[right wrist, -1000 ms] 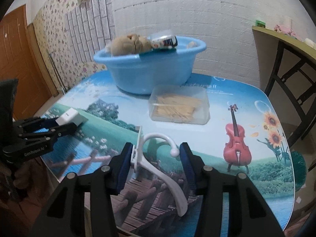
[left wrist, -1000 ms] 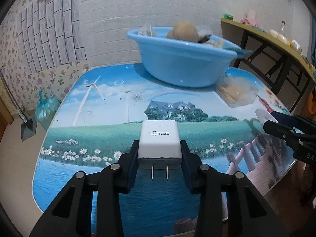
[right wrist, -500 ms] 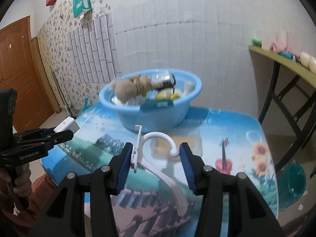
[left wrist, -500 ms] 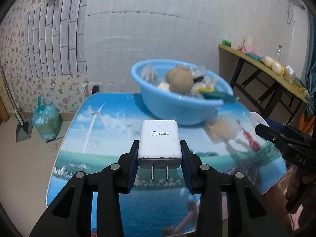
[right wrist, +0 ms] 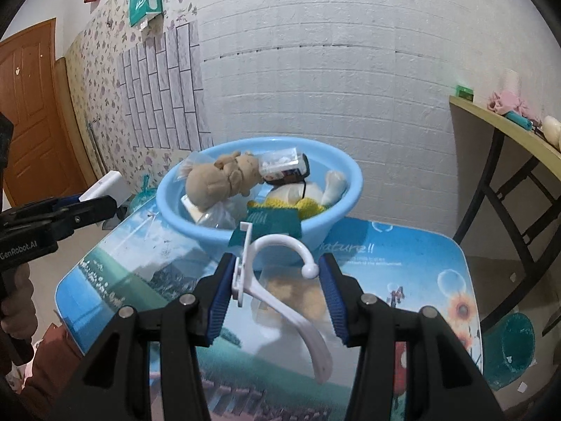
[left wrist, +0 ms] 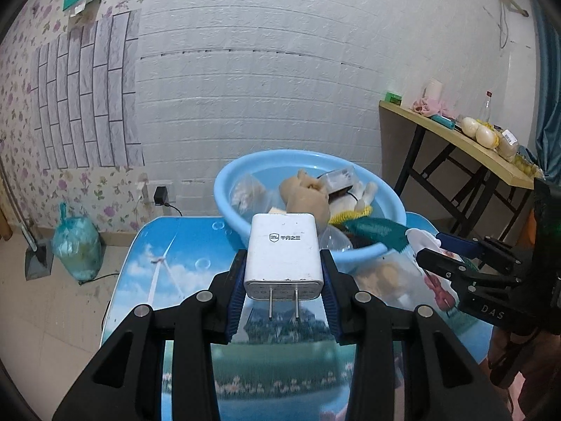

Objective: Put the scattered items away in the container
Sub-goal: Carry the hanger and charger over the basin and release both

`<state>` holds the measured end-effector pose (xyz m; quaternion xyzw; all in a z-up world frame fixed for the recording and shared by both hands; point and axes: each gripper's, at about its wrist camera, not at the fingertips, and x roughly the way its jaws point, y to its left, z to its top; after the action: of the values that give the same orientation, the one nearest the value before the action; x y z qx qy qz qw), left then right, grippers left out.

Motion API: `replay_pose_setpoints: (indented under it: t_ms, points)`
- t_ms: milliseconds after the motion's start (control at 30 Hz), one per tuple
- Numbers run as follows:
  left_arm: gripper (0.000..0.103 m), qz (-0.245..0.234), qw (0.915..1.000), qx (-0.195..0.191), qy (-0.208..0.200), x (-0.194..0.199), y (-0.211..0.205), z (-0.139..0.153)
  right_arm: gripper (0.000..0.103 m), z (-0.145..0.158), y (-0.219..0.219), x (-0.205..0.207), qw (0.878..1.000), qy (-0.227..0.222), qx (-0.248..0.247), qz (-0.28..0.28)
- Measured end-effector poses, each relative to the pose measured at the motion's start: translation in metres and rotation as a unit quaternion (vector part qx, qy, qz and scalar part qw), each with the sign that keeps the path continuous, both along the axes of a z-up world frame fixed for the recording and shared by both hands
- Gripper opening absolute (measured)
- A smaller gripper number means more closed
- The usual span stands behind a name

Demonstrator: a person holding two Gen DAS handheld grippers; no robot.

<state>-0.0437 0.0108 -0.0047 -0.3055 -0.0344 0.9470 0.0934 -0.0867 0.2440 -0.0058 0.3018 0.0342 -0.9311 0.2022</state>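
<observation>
My left gripper [left wrist: 283, 282] is shut on a white plug charger [left wrist: 283, 256], prongs toward the camera, held in the air above the picture-printed table [left wrist: 168, 256]. My right gripper [right wrist: 277, 279] is shut on a white plastic hook [right wrist: 280, 273], its curved end between the blue pads and its stem hanging down. Beyond both stands the blue basin [left wrist: 228, 203] [right wrist: 343, 189] at the table's far side, holding a tan plush toy [right wrist: 217, 179], bags and several other items. A clear plastic box [right wrist: 298, 291] of tan sticks lies on the table in front of the basin, partly hidden by the hook.
The right gripper [left wrist: 434, 251] shows at the right of the left wrist view, the left gripper [right wrist: 94, 203] at the left of the right wrist view. A wooden side table [left wrist: 455, 137] with bottles stands right. A tied bag [left wrist: 77, 249] and dustpan sit on the floor left.
Both grippers have risen above the table with their items still gripped, so the basin's inside now shows from above. The table looks farther below.
</observation>
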Motion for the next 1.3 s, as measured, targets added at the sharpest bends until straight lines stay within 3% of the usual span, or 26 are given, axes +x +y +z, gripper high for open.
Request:
replay_pose_setpoints:
  t_ms: [833,1167,1300]
  points:
    - [0.038,-0.012,0.9997,-0.019,-0.003,-0.094,0.016,-0.004,0.048,0.003,-0.019,-0.077,1.0,0.013,-0.01,0.015]
    - [0.038,-0.009,0.9994,-0.033,-0.005,-0.116,0.019,-0.007,0.048,0.014,-0.037,-0.105,0.998,0.02,-0.047,0.048]
    - [0.04,-0.007,0.9994,-0.033,0.006,-0.113,0.017,-0.002,0.049,0.013,-0.043,-0.11,0.998,0.016,-0.041,0.05]
